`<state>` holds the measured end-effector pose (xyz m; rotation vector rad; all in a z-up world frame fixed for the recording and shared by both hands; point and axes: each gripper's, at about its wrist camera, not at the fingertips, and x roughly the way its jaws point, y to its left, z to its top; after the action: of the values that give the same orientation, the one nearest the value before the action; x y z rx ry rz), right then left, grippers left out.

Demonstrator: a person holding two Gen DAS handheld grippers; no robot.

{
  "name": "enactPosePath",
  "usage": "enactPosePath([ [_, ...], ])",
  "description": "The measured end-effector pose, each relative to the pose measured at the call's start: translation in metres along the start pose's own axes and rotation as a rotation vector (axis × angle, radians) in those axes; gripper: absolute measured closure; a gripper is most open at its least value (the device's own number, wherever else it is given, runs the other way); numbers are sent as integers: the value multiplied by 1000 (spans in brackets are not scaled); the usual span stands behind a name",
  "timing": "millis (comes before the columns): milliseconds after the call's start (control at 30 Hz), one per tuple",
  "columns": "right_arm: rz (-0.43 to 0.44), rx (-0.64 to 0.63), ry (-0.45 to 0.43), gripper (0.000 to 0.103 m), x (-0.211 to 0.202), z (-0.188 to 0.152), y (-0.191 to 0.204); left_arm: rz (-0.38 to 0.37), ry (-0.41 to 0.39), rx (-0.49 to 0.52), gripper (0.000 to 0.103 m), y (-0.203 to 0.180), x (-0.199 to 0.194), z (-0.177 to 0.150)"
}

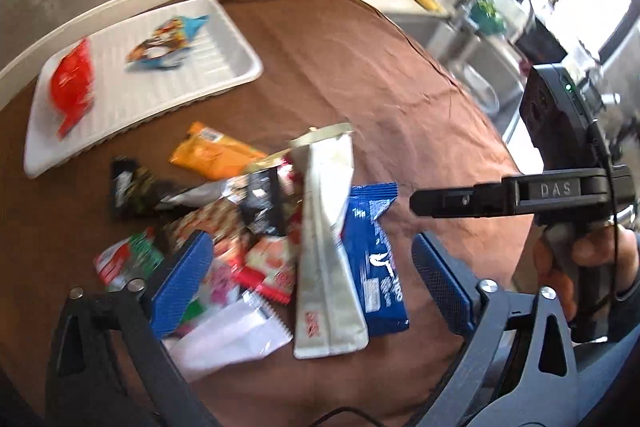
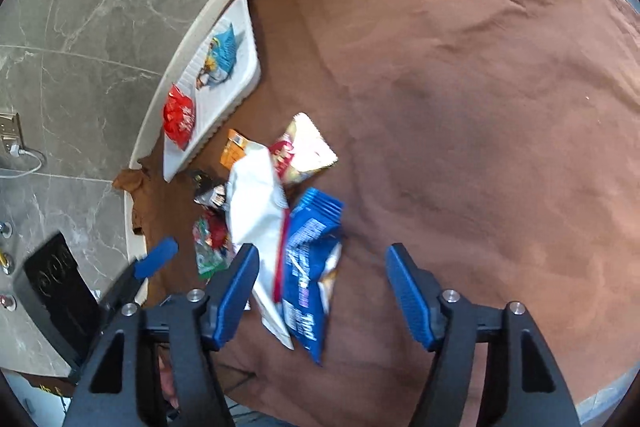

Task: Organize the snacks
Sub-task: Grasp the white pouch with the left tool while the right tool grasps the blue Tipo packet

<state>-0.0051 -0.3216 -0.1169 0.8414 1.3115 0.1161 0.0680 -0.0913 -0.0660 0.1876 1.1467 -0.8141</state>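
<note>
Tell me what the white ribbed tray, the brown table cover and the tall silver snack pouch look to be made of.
White ribbed tray: probably moulded plastic, smooth matte, with even ridges and rounded rim. Brown table cover: woven cloth, matte, with creases and a loose folded corner. Tall silver snack pouch: likely metallised foil film, shiny, crinkled, with bright glints.

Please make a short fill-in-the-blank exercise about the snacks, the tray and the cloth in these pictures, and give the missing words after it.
1. The white tray holds ____ snack packs.
2. The pack nearest the tray's left end in the left wrist view is the colour ____.
3. The table is covered with a ____ cloth.
4. The blue pack lies between the open fingers of the ____ gripper.

Missing words: two; red; brown; right
</note>
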Motion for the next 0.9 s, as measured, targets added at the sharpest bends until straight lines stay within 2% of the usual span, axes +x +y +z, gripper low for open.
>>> enactPosePath([
  [33, 2, 3, 11, 37, 1, 0, -3, -1, 12, 5, 16, -4, 5, 2],
  [67, 4, 4, 20, 38, 2, 0, -6, -10, 25, 8, 27, -6, 10, 4],
  [100, 5, 1, 30, 38, 2, 1, -8, -21, 38, 5, 33, -7, 15, 6],
  [167, 11, -1, 47, 38, 4, 3, -13, -39, 66, -6, 39, -10, 25, 7],
  [300, 17, -7, 83, 38, 8, 9, -21, -60, 107, -63, 64, -3, 42, 6],
  [400, 24, -5, 106, 38, 11, 11, -25, -57, 122, -82, 73, 5, 49, 7],
  [533, 22, -35, 121, 38, 12, 12, -23, -52, 128, -86, 80, 7, 52, 7],
  [667, 12, -46, 124, 40, 11, 12, -19, -46, 136, -61, 80, 1, 52, 8],
  [900, 4, -60, 160, 49, 12, 4, -10, -34, 165, -47, 80, 2, 59, 9],
])
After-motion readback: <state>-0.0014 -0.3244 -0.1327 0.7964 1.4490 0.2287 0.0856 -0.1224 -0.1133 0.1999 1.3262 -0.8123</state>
